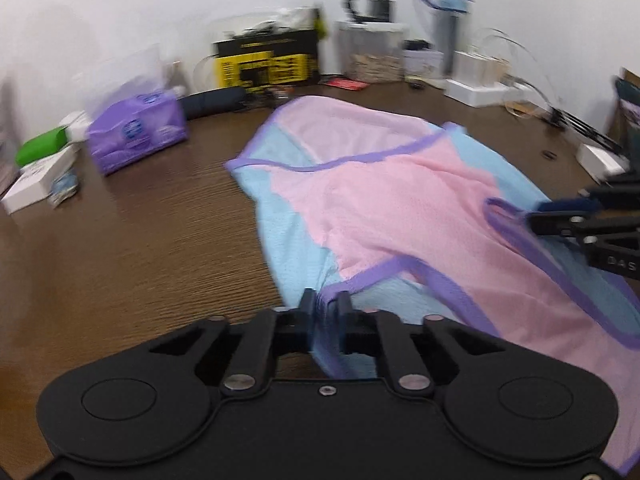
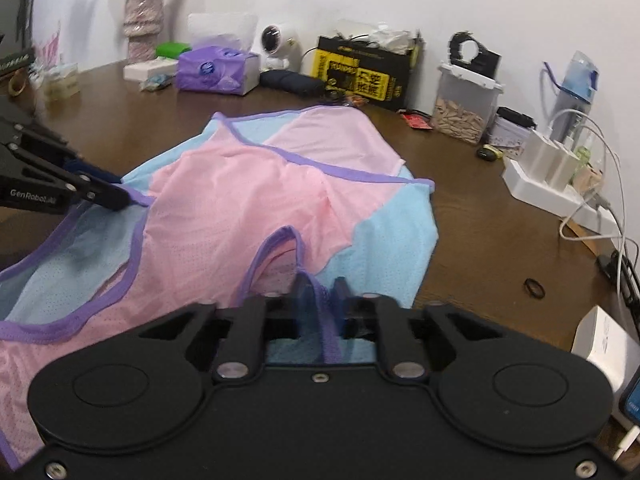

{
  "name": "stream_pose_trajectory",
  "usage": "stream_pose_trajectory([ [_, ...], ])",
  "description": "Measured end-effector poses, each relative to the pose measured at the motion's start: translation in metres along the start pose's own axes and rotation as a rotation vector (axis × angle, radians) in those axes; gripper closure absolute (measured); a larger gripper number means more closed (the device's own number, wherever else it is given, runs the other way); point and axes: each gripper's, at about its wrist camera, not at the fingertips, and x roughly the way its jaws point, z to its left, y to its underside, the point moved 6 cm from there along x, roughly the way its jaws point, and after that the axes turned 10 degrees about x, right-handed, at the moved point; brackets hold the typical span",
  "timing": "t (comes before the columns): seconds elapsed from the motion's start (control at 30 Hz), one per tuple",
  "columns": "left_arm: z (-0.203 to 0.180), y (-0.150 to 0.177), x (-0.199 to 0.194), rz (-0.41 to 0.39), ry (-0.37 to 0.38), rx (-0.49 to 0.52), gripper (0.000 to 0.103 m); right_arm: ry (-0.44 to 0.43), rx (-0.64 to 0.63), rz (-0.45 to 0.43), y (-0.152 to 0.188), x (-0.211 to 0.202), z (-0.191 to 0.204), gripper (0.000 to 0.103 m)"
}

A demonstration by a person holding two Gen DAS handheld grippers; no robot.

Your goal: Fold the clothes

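Observation:
A pink and light blue mesh vest with purple trim (image 1: pixel 400 200) lies partly folded on the brown table; it also shows in the right wrist view (image 2: pixel 248 196). My left gripper (image 1: pixel 326 308) is shut on a purple-trimmed shoulder strap at the near edge and shows from the side in the right wrist view (image 2: pixel 116 196). My right gripper (image 2: pixel 320 292) is shut on the other purple-trimmed strap and shows at the right edge of the left wrist view (image 1: pixel 536 212). Both held edges are lifted a little off the table.
A purple tissue pack (image 1: pixel 136 132), a yellow and black box (image 1: pixel 268 64), a clear jar (image 2: pixel 464 104), a blue bottle (image 2: pixel 576 88) and a white power strip with cables (image 2: pixel 560 184) line the back and right. A small black ring (image 2: pixel 535 289) lies on the brown table (image 1: pixel 140 240).

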Motion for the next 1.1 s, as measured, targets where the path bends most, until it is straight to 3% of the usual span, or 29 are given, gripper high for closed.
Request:
stream_pose_trajectory([
  [0.17, 0.022, 0.015, -0.011, 0.004, -0.043, -0.144, 0.097, 0.078, 0.105, -0.049, 0.009, -0.017, -0.03, 0.099],
  [0.43, 0.018, 0.011, -0.012, 0.005, -0.056, -0.138, 0.096, 0.112, 0.21, -0.009, 0.015, -0.016, -0.049, 0.098],
  [0.5, 0.017, 0.011, -0.012, 0.016, -0.059, -0.138, 0.095, 0.125, 0.251, -0.001, 0.015, -0.015, -0.054, 0.078],
  [0.57, 0.016, 0.013, -0.015, 0.023, -0.057, -0.138, 0.09, 0.147, 0.258, -0.018, 0.014, -0.024, -0.056, 0.072],
  [0.67, 0.017, 0.015, -0.029, 0.007, -0.027, -0.165, 0.081, 0.113, 0.232, -0.063, 0.012, -0.043, -0.05, 0.064],
  [0.77, 0.011, 0.012, -0.037, -0.007, 0.028, -0.199, 0.08, -0.051, 0.238, -0.05, 0.012, -0.054, -0.034, 0.064],
  [0.83, -0.007, 0.006, -0.033, -0.017, 0.069, -0.15, 0.08, -0.155, 0.257, -0.033, 0.009, -0.052, -0.017, 0.064],
  [0.93, -0.03, 0.003, -0.021, 0.0, 0.089, -0.093, 0.08, -0.205, 0.276, 0.008, 0.004, -0.031, 0.002, 0.066],
  [1.07, -0.043, 0.004, -0.009, 0.022, 0.063, -0.06, 0.08, -0.203, 0.332, 0.058, 0.009, -0.009, 0.005, 0.099],
  [1.1, -0.042, 0.006, -0.008, 0.021, 0.059, -0.058, 0.08, -0.206, 0.355, 0.062, 0.011, -0.009, 0.002, 0.099],
])
